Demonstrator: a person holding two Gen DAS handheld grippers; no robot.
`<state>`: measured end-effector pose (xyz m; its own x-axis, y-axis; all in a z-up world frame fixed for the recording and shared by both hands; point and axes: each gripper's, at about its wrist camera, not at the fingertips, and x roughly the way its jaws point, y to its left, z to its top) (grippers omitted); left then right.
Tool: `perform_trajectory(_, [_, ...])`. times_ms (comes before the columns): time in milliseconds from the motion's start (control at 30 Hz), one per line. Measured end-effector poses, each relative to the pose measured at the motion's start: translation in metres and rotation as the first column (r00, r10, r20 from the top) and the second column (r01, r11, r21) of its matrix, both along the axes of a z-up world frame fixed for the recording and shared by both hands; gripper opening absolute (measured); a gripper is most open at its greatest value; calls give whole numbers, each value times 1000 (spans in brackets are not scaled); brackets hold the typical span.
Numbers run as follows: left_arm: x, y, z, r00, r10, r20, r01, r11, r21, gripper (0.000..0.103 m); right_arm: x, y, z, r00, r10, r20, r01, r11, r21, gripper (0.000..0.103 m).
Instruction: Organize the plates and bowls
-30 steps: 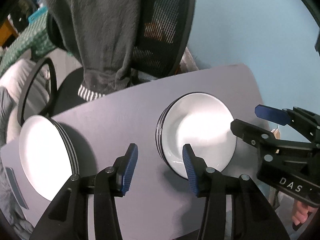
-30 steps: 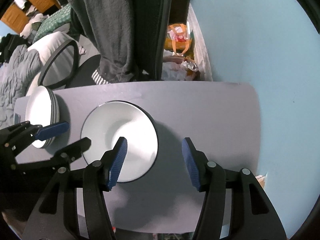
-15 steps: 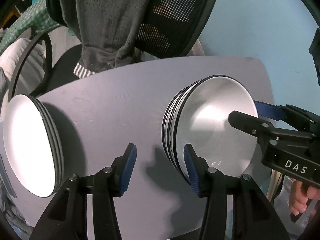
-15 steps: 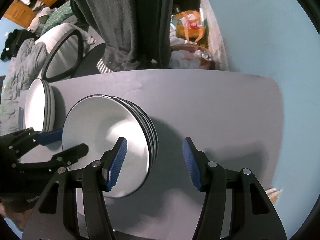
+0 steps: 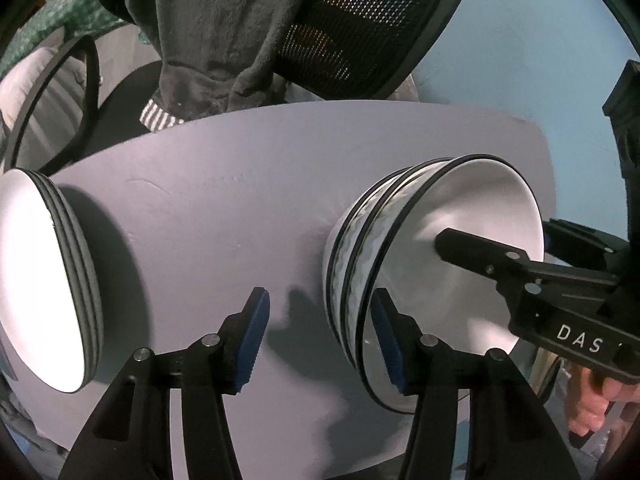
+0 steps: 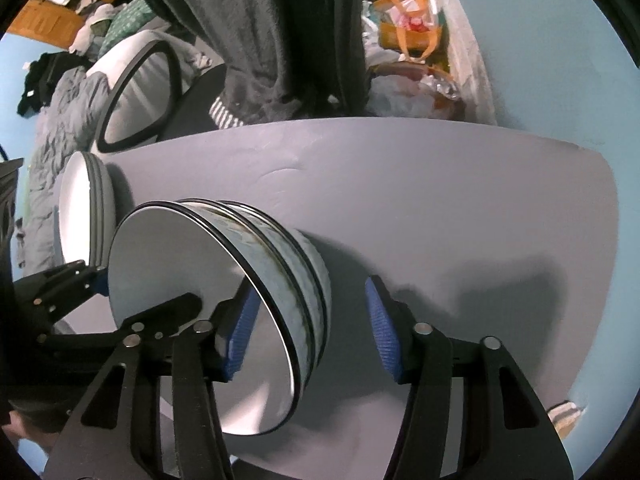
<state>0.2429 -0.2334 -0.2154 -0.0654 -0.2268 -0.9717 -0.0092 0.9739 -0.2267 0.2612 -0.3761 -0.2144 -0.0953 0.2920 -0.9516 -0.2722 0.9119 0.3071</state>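
Both grippers lowered, bowl stack (image 5: 400, 248) rim inside each gripper's wide jaws (unclamped), plates (image 5: 44, 280) apart.

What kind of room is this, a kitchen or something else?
Probably a bedroom or home office, not a kitchen. A mesh office chair draped with a gray sweater stands behind the gray table, and rumpled bedding lies beyond it.

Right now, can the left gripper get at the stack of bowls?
Probably yes. The left gripper is open, one finger inside the stack of bowls, the rim between its jaws; nothing blocks it.
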Motion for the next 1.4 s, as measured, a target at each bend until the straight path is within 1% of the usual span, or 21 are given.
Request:
perform_trajectory(67, [0, 2, -1, 1000, 9, -3, -9, 1000, -25, 47, 1, 1, 0, 1000, 5, -7, -5, 1000, 16, 45])
perform_trajectory(100, [0, 1, -1, 1000, 10, -1, -10, 999, -38, 41, 1, 1, 0, 1000, 8, -9, -8, 1000, 25, 41])
perform_trajectory(133, [0, 1, 0, 1000, 11, 0, -11, 999, -47, 38, 2, 1, 0, 1000, 11, -10, -11, 999, 30, 39])
perform_trajectory(167, [0, 0, 0, 1000, 11, 1, -11, 999, -49, 36, 2, 2, 1, 1000, 15, -13, -15, 999, 36, 36])
perform_trajectory(233, [0, -1, 1, 1000, 15, 2, -15, 998, -61, 28, 3, 2, 1, 1000, 27, -17, -26, 999, 38, 35])
perform_trajectory(267, [0, -1, 1, 1000, 20, -1, -20, 997, -69, 27, 3, 3, 1, 999, 30, -16, -30, 999, 38, 35])
perform_trajectory(367, [1, 1, 0, 999, 43, -15, -44, 996, -77, 27, 3, 4, 1, 999, 38, -20, -37, 999, 39, 34])
perform_trajectory(500, [0, 4, 1, 998, 54, -18, -56, 995, -83, 26, -1, 11, 3, 998, 65, 8, -65, 998, 4, 34])
perform_trajectory(633, [-6, 8, 3, 998, 53, -20, -54, 997, -58, 26, -5, 16, 2, 998, 61, 5, -61, 998, -15, 34])
perform_trajectory(700, [-12, 14, 4, 998, 54, -19, -55, 997, -59, 26, -10, 21, 2, 998, 66, 4, -65, 998, -18, 34])
perform_trajectory(933, [-44, 46, 7, 998, 66, -20, -67, 997, -26, 25, -39, 48, 1, 996, 87, 0, -87, 996, -23, 29])
perform_trajectory(1167, [-82, 84, 8, 996, 86, -15, -86, 996, -11, 25, -75, 87, -1, 994, 110, -1, -110, 993, -31, 28])
perform_trajectory(1400, [-122, 129, 6, 992, 125, -20, -125, 992, -2, 25, -104, 125, -3, 994, 111, 8, -111, 993, -40, 27])
